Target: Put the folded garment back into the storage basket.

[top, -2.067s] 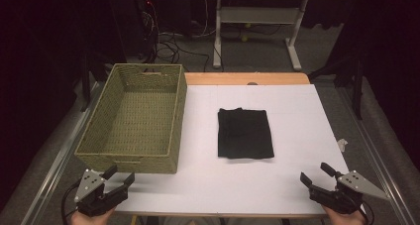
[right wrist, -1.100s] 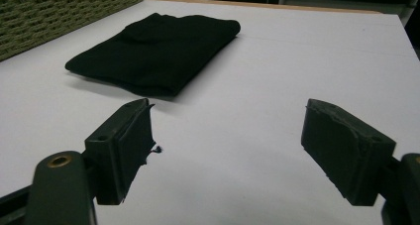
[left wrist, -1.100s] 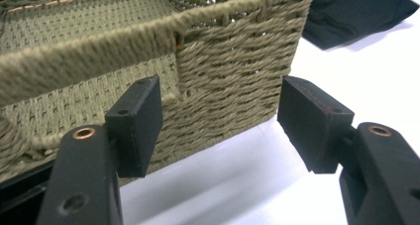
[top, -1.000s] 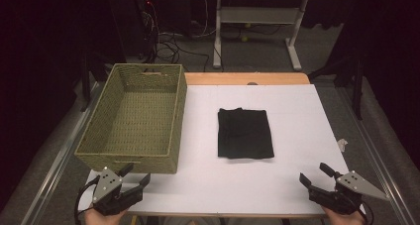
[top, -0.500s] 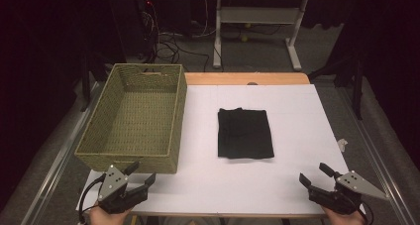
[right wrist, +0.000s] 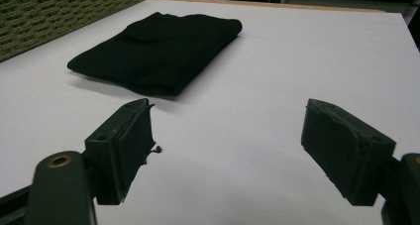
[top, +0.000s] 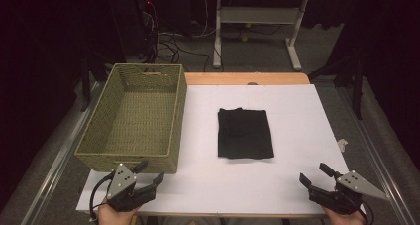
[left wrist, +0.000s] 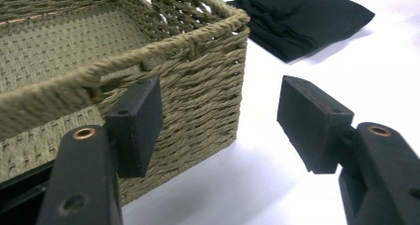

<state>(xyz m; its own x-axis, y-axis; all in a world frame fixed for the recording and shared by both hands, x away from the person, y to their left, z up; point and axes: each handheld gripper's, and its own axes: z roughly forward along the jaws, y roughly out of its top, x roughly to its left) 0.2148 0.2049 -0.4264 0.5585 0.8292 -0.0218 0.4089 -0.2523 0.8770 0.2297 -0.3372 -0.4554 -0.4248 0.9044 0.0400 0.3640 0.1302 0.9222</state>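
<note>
Wicker basket (top: 133, 116), black cloth (top: 245, 133): unlabelled.

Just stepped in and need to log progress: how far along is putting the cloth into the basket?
Nothing looks done yet: the folded black cloth lies flat on the white table, beside the woven basket, which is empty. Nothing is in hand: the left tongs and right tongs are open near the front edge. Picking up and placing remain.
</note>
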